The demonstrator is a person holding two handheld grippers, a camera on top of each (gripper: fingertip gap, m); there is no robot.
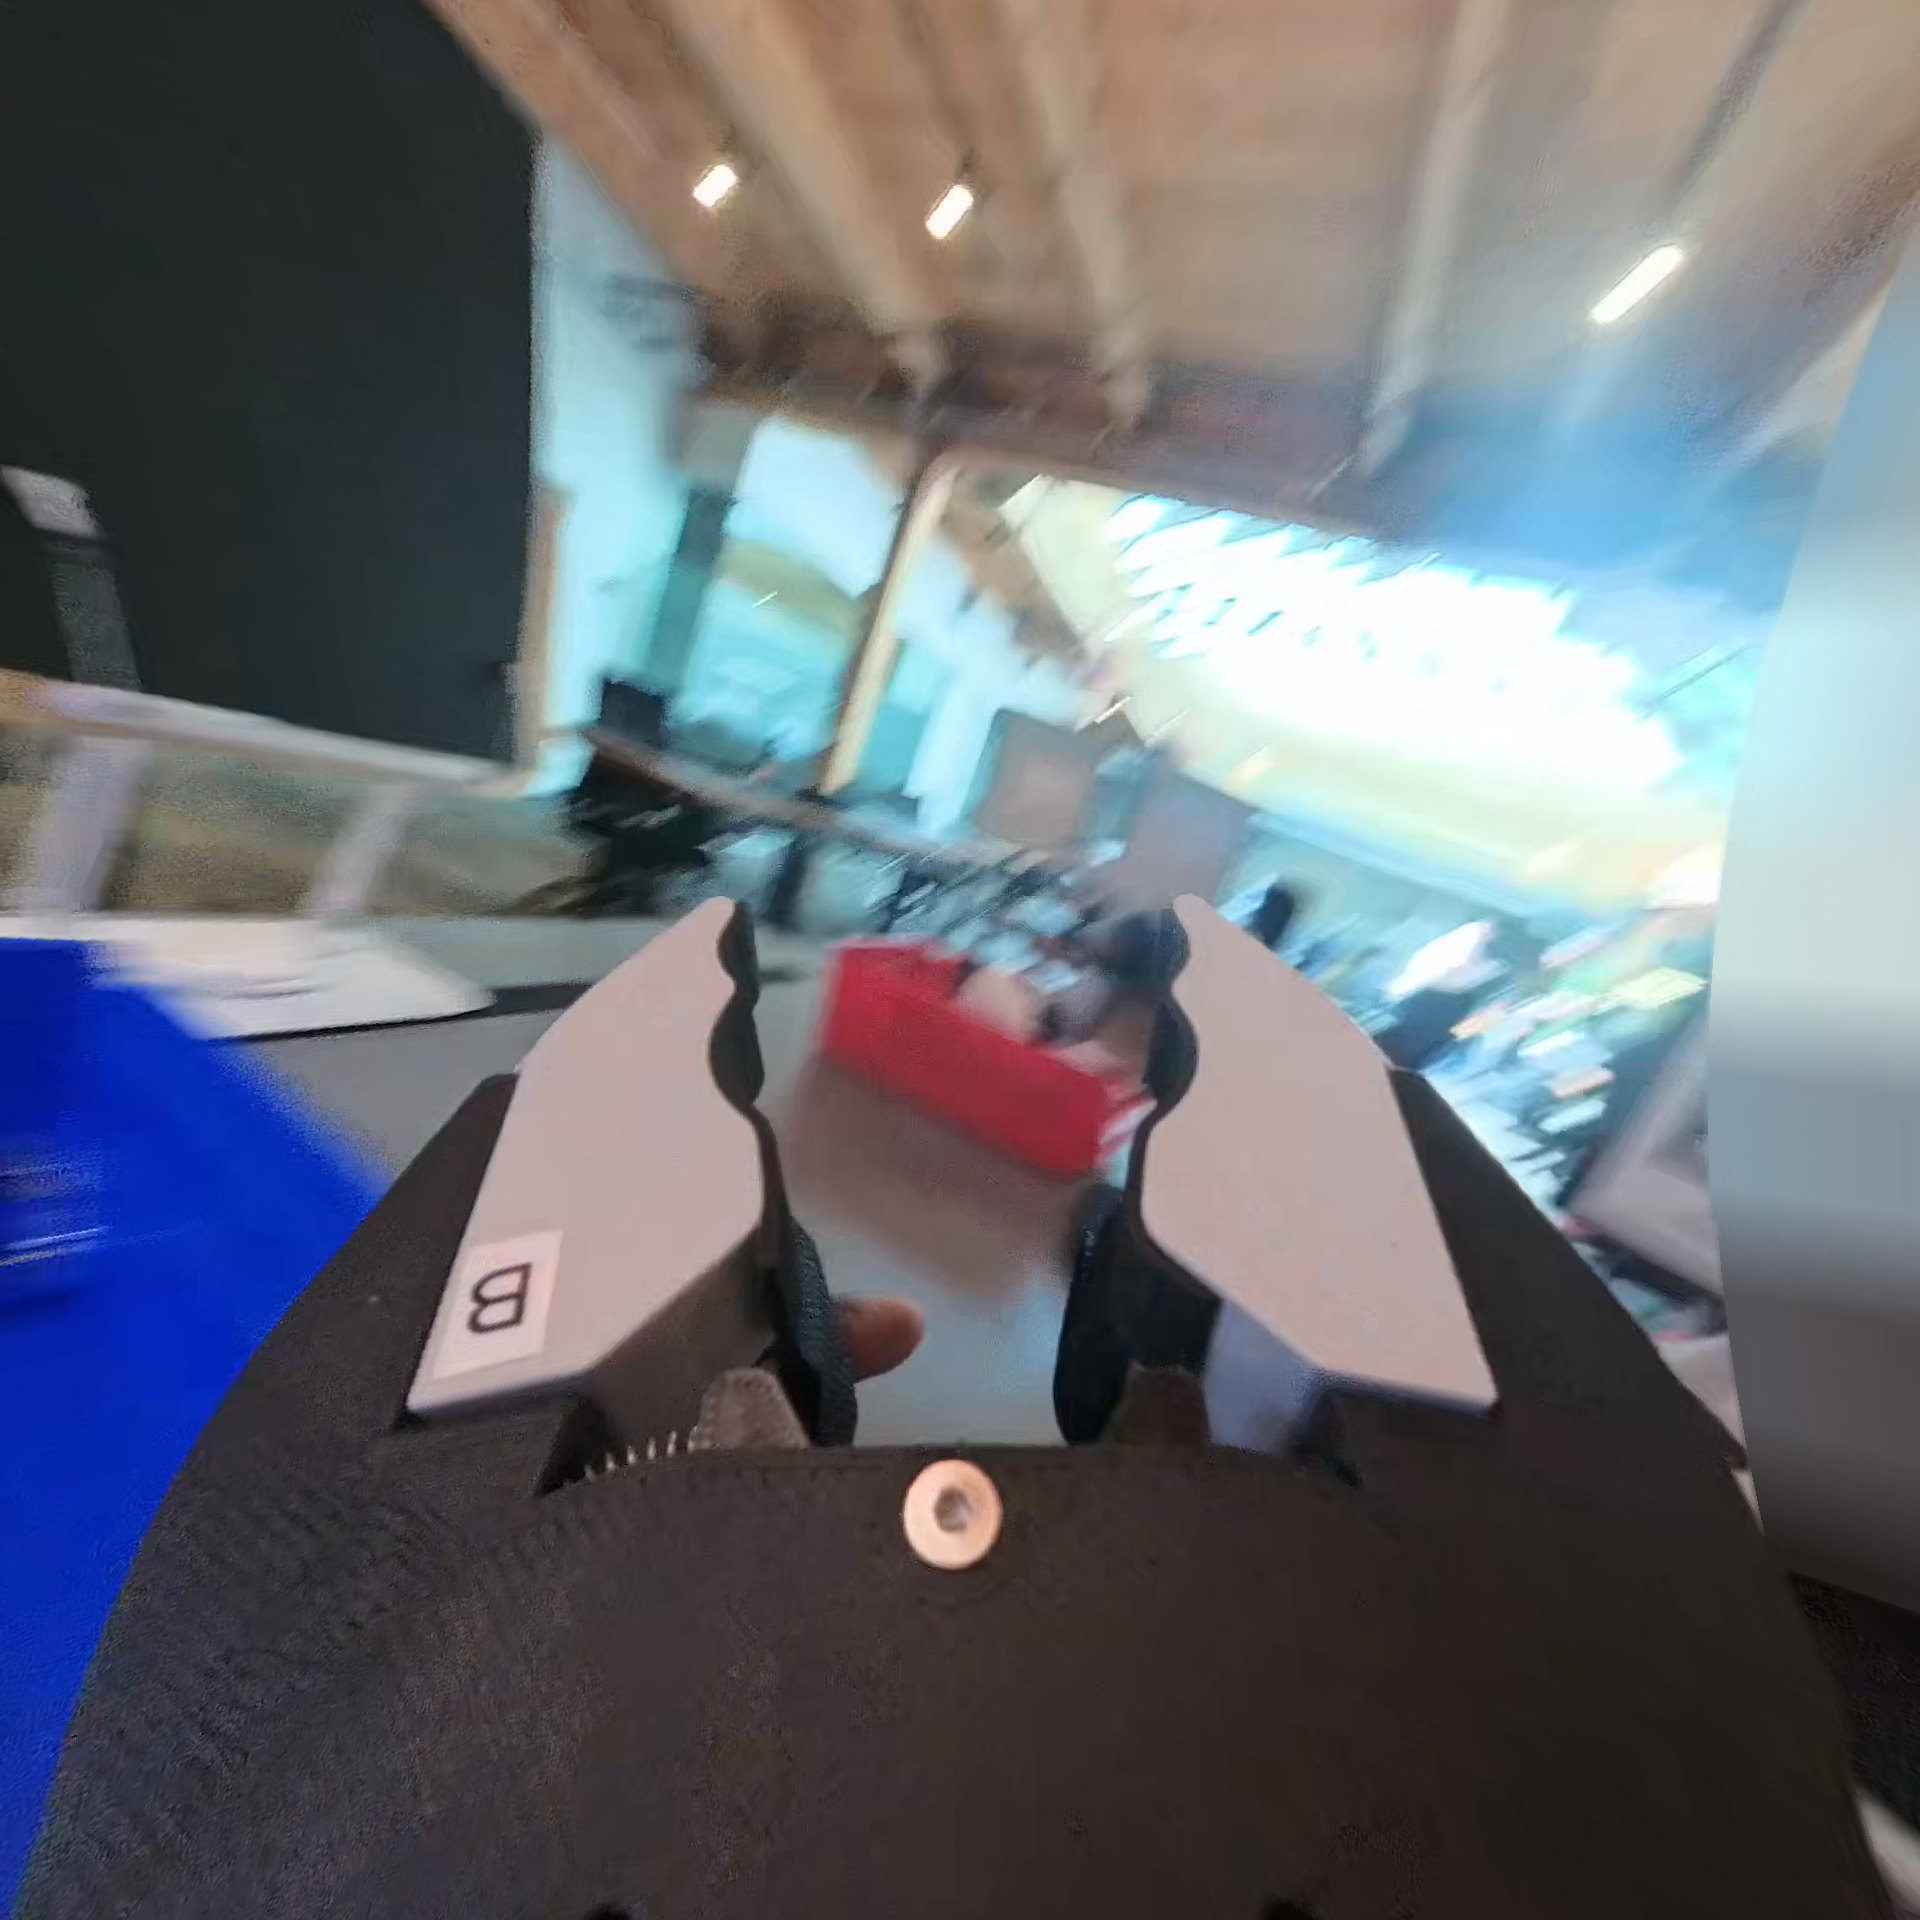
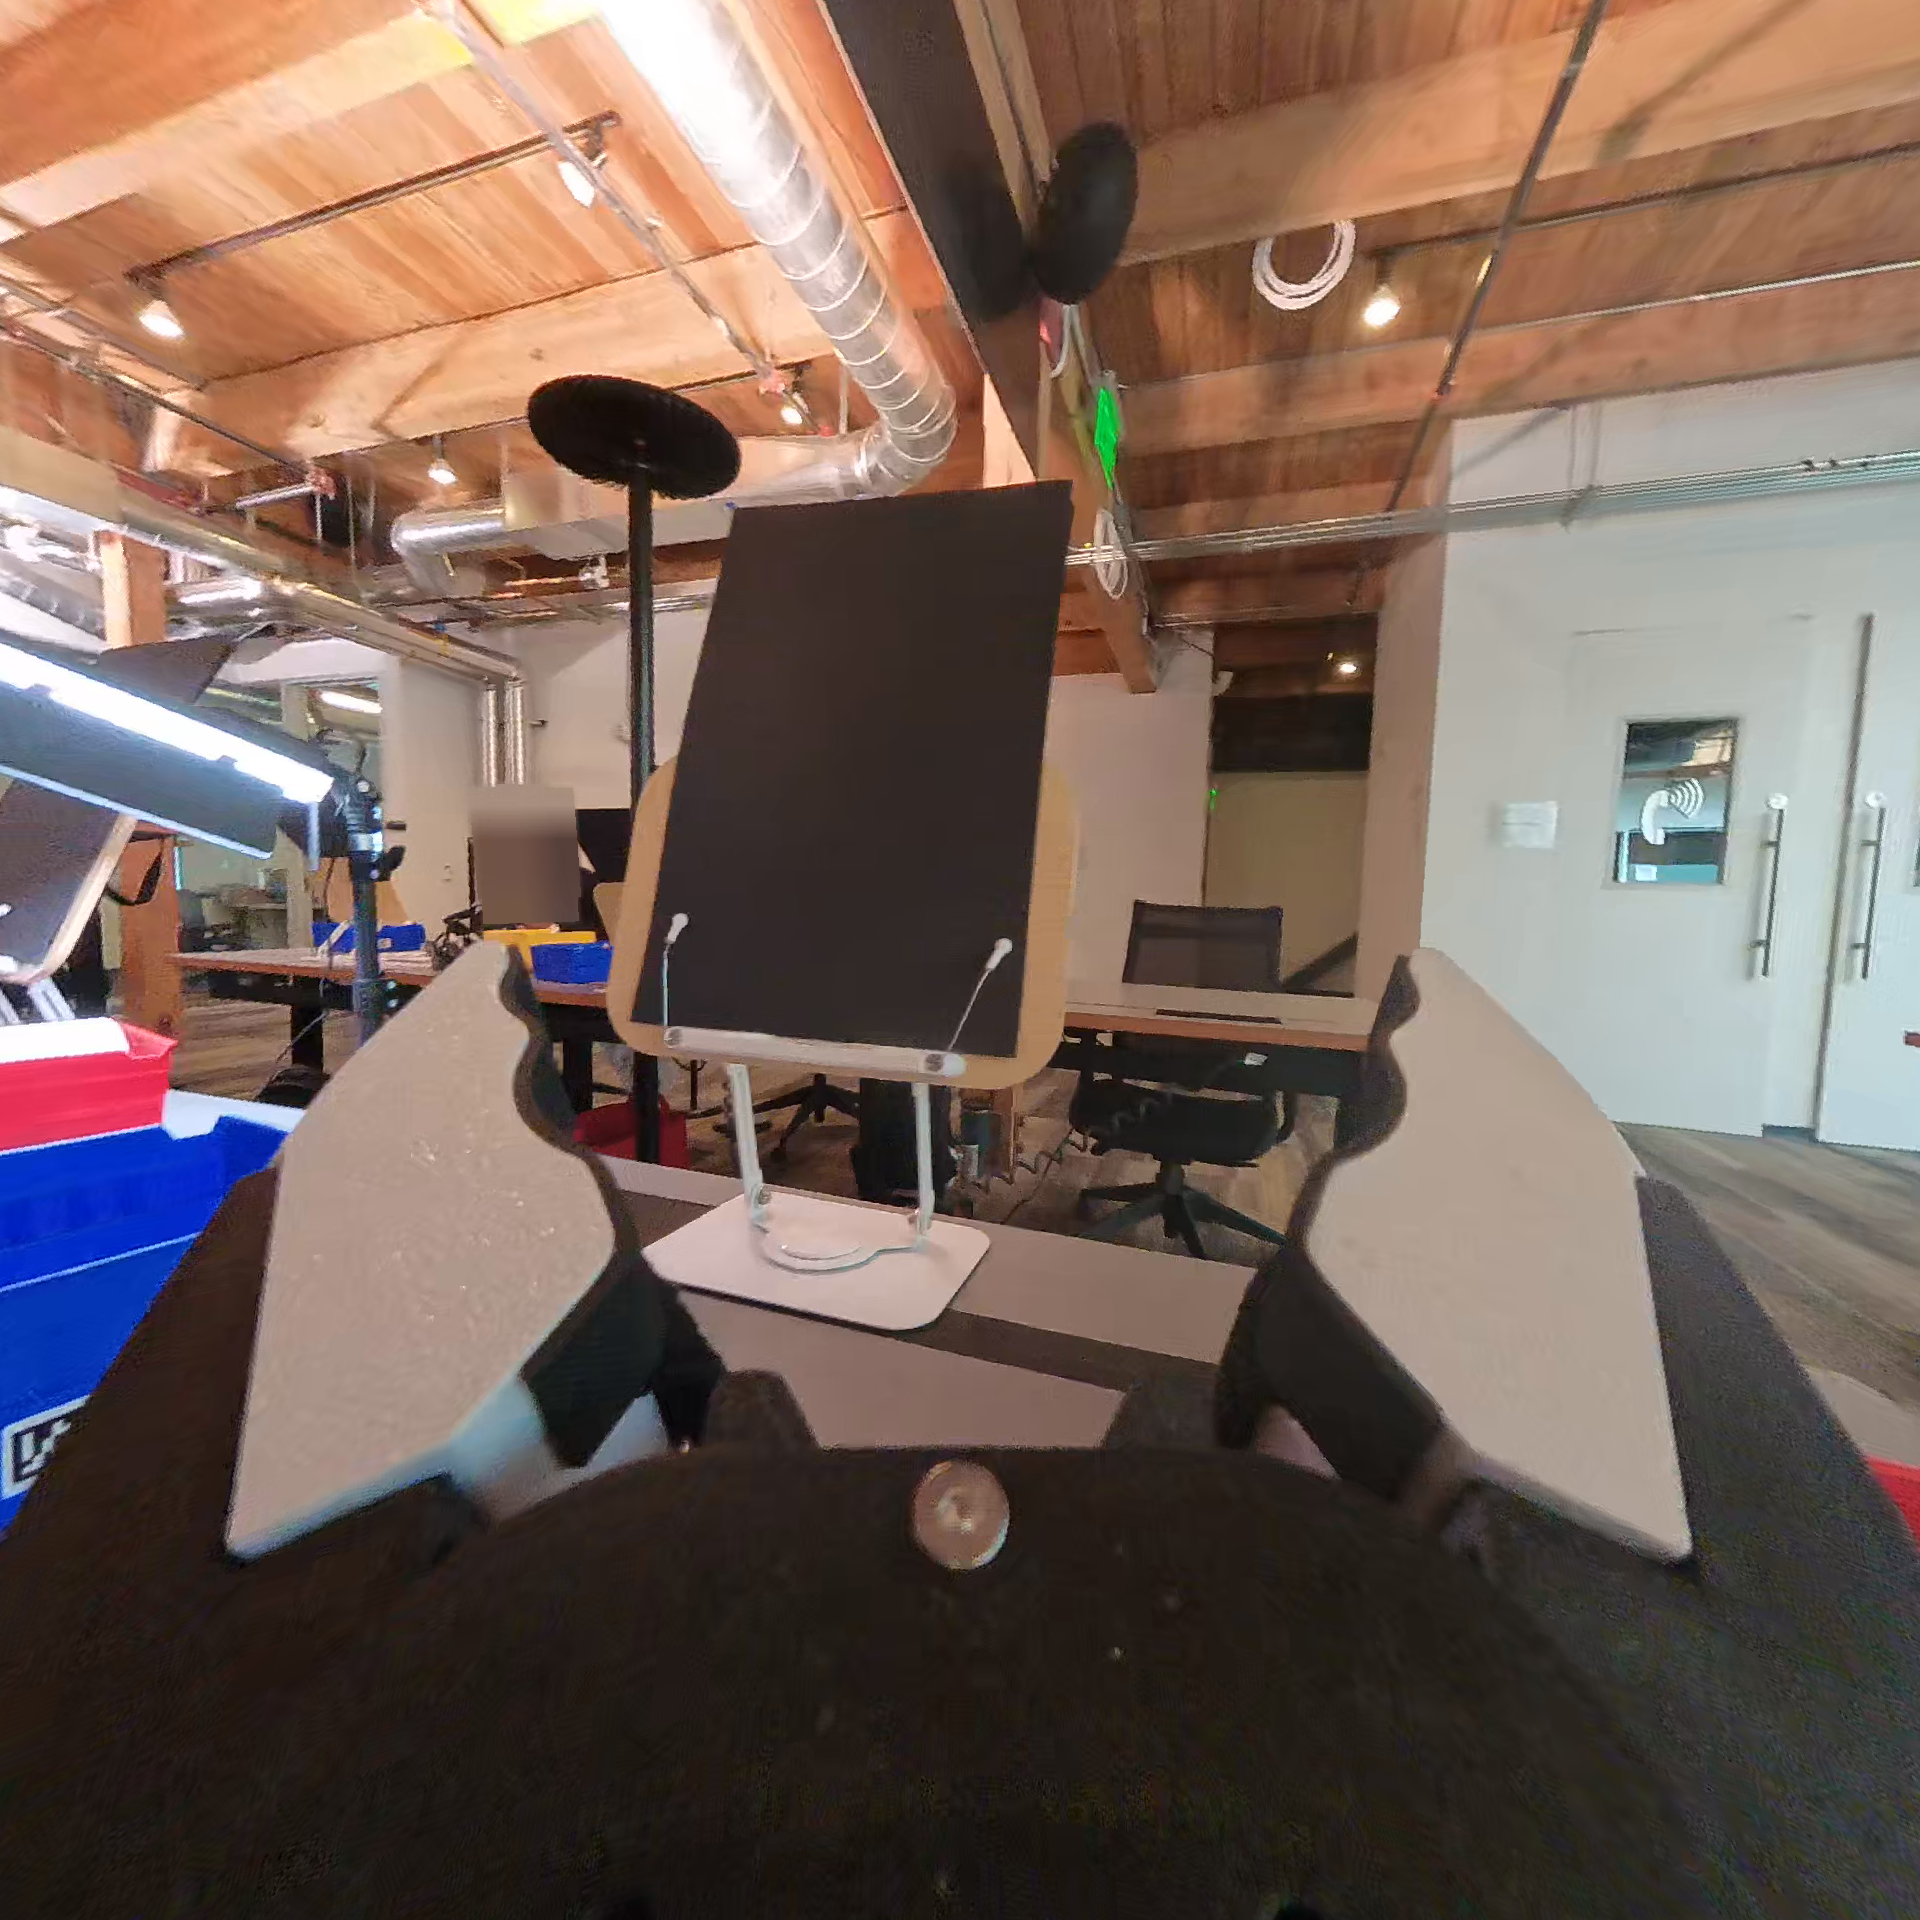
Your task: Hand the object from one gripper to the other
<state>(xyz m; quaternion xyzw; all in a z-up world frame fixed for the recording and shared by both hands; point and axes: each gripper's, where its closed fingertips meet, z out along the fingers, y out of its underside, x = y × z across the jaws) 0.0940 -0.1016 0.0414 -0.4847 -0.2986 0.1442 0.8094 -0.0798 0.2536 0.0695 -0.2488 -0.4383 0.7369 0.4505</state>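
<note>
Apparently pre-pickup: left grey-fingered gripper (image 1: 956,1039) gapes moderately and empty toward a blurred red plastic bin (image 1: 966,1060), right grey-fingered gripper (image 2: 956,1070) is spread wide and empty, handover object not visible.

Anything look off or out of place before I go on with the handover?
Nothing looks spilled or damaged. One oddity for a handover: the left gripper and right gripper are both open and empty, and no object to pass shows. The left wrist view is motion-blurred, so detail there is unreliable.
</note>
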